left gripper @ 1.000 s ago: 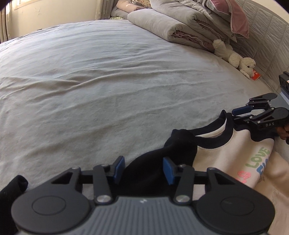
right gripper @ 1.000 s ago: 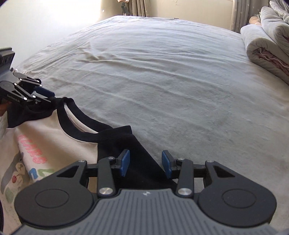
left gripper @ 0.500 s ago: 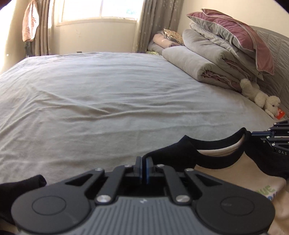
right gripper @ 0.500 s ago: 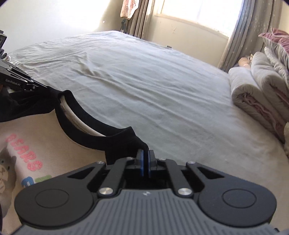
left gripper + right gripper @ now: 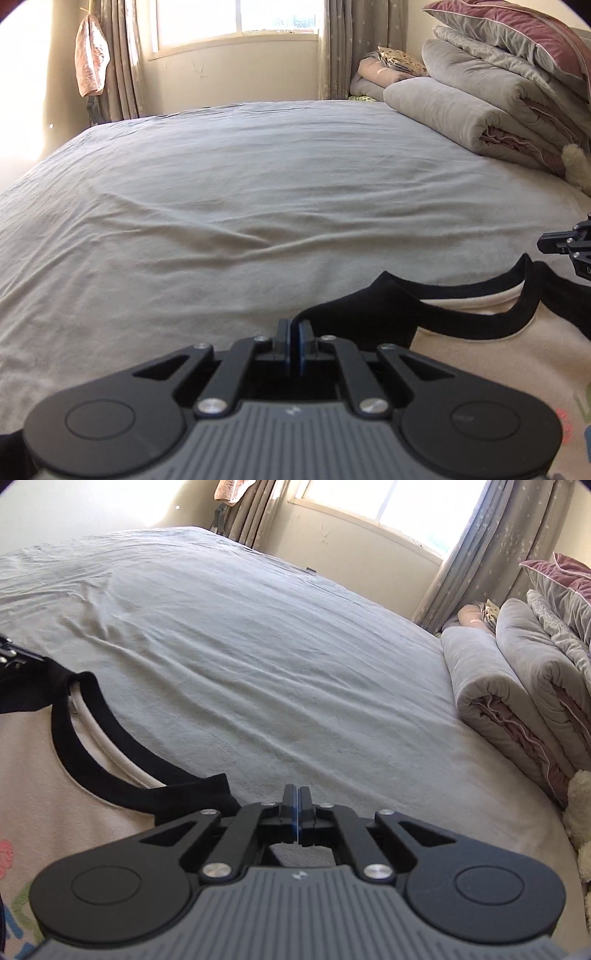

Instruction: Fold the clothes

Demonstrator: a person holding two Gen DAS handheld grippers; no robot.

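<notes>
A: Starting on the left, what does the left wrist view give?

B: The left gripper (image 5: 293, 341) has its blue pads pressed together, and the black shoulder of the cream shirt (image 5: 480, 354) meets them at the tip, so it looks pinched there. The shirt spreads off to the right, its black collar (image 5: 461, 291) curving toward the right gripper (image 5: 565, 245) at the frame edge.

A: And the right wrist view?

B: The mirror of it. The right gripper (image 5: 296, 818) also has its fingers closed flat together, but the shirt's (image 5: 44, 775) black shoulder ends just left of them; I cannot tell whether any cloth is caught. The left gripper (image 5: 11, 657) only peeks in at the far left, on black fabric.

A: Anything only one view has?

B: The left one shows a pink cloth (image 5: 90, 61) hanging by the curtain. The right one shows more of the coloured print on the shirt's front.

A: Room to move?

B: The grey bedsheet (image 5: 240, 192) lies wide and bare ahead. On the right, folded quilts (image 5: 517, 686) and a white plush toy (image 5: 581, 819) line the bed's edge.
</notes>
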